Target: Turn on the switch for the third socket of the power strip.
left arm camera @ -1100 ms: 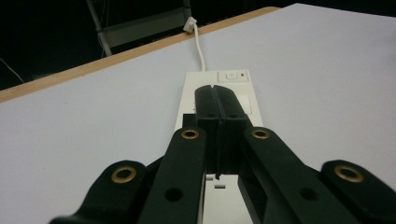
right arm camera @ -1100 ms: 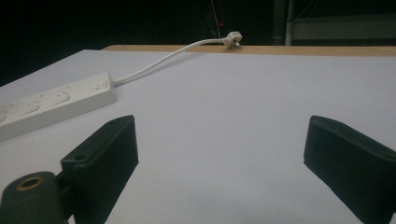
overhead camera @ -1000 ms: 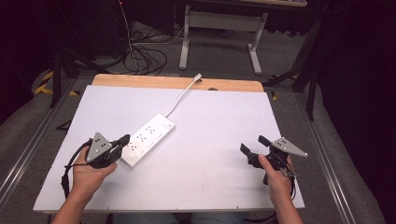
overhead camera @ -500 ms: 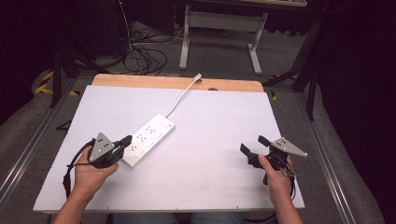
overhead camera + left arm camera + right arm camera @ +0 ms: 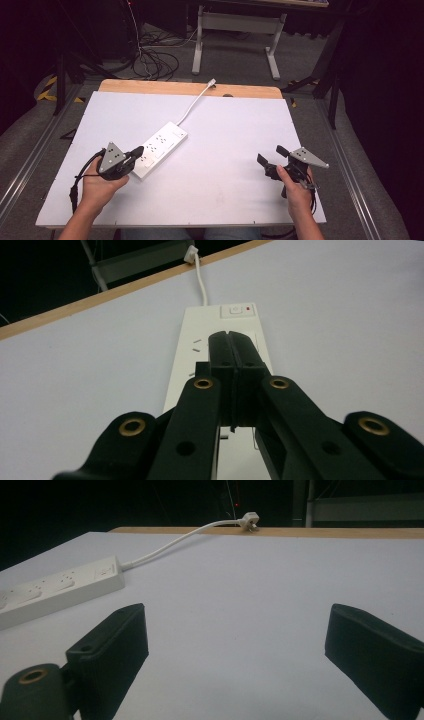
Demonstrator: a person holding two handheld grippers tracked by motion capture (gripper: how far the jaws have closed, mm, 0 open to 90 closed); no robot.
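Note:
A white power strip [image 5: 161,146] lies slantwise on the white table top [image 5: 225,125], its cord [image 5: 196,101] running to a plug [image 5: 212,81] at the far wooden edge. My left gripper [image 5: 136,151] is shut with nothing between its jaws, its tips over the strip's near end. In the left gripper view the closed jaws [image 5: 231,340] point along the power strip [image 5: 197,330] toward its switch [image 5: 235,310]. My right gripper [image 5: 270,154] is held open at the table's right front, far from the strip. In the right gripper view the wide-apart jaws [image 5: 240,630] frame bare table, with the power strip [image 5: 60,587] off to the left.
A wooden strip [image 5: 190,89] borders the far side of the table. Behind it stand a metal stand [image 5: 235,30] and loose cables on the floor [image 5: 150,57]. Rails run along both sides of the table.

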